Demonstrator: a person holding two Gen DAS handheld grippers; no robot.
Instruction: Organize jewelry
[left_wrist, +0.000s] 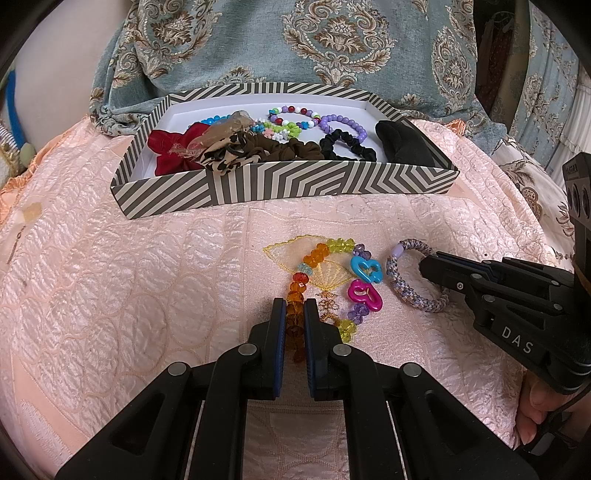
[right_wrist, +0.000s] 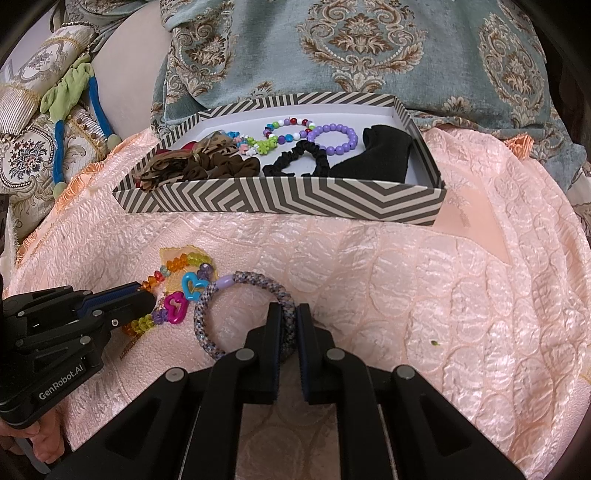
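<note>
- Bedspread (left_wrist: 147, 280): peach, shiny, quilted w/ round puckered pattern, covers the whole work surface; a yellow embroidered fan motif (left_wrist: 325, 277) sits mid-front. Looks like a bed, not a desk.
- Backdrop: blue-grey damask fabric (left_wrist: 295, 40) w/ tan medallions runs across the back, right behind the box. In right-wrist view, far left: cream patterned cushions (right_wrist: 26, 158) plus a green/blue cloth tie (right_wrist: 70, 96).
- Box (left_wrist: 295, 188): shallow, grey/white chevron stripes, white inside, sits on the bedspread at the back. Holds a red fabric piece (left_wrist: 173, 151), leopard scrunchie (left_wrist: 229, 155), brown scrunchie (left_wrist: 288, 149), black scrunchie (left_wrist: 347, 144), black cloth (left_wrist: 402, 142) at the right end, purple bead bracelet (left_wrist: 347, 123), multicolour bead bracelet (left_wrist: 295, 112), small flower beads.
- Left claw (left_wrist: 294, 314): closed on the bead strand (left_wrist: 314, 258), pinching the amber beads at its near side.
- Right claw (right_wrist: 287, 321): closed on the cord bracelet (right_wrist: 221, 295), clamped on its near-right arc.
- Bead strand: loop of orange, amber, lime, purple faceted beads w/ a blue heart (left_wrist: 365, 269) & a pink heart (left_wrist: 364, 295); lies on the bedspread over the fan motif, in front of the box, well apart from it.
- Cord bracelet: braided grey-lilac ring w/ a lilac bead; lies just right of the strand, by the hearts.
</note>
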